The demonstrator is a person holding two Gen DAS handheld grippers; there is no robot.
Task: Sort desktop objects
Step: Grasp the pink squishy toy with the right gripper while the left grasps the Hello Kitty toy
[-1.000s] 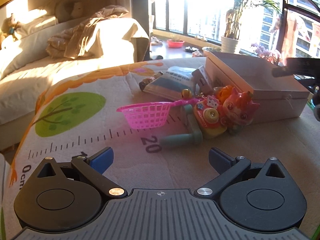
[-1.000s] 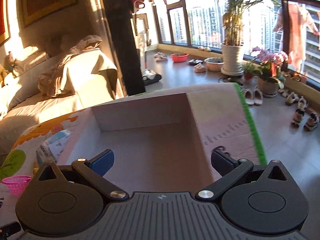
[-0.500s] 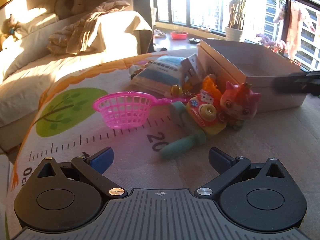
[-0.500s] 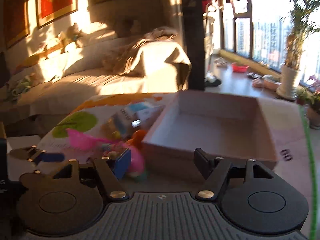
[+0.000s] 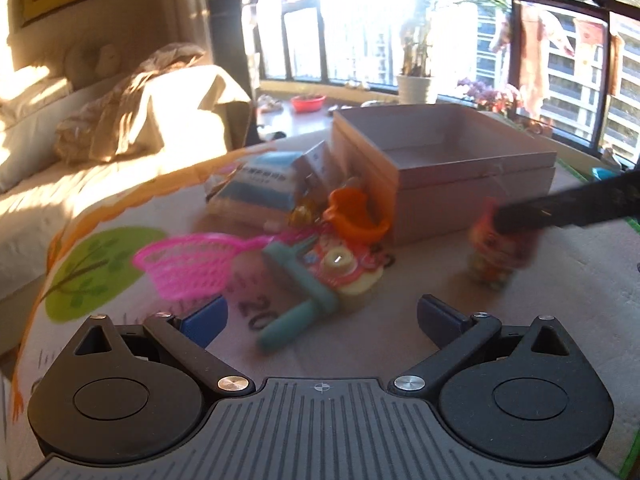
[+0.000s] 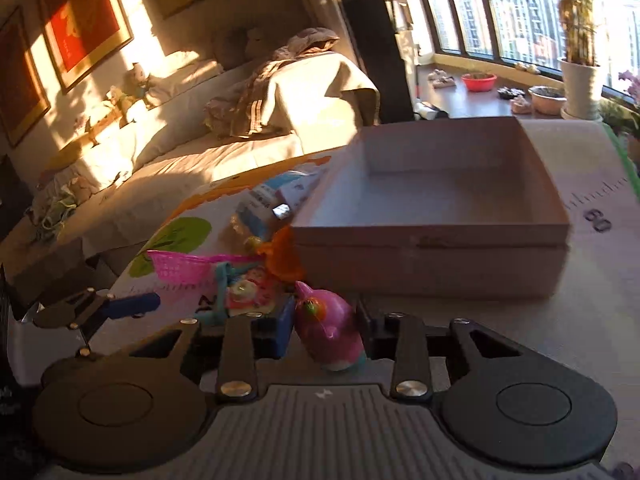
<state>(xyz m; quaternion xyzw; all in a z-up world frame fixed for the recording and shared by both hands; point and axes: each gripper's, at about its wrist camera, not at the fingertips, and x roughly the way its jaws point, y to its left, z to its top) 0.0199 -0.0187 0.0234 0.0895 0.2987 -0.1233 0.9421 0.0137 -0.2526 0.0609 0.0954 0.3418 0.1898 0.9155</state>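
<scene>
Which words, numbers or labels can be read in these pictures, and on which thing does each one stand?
"20": printed on the ruler scale of the play mat, near the teal handle, left wrist view.
"60": printed on the same mat's scale, right of the cardboard box, right wrist view.
Blue and white packet: dark print, too blurred to read.
Toy camera: markings too blurred to read.
Red framed picture: yellow sign, unreadable.
</scene>
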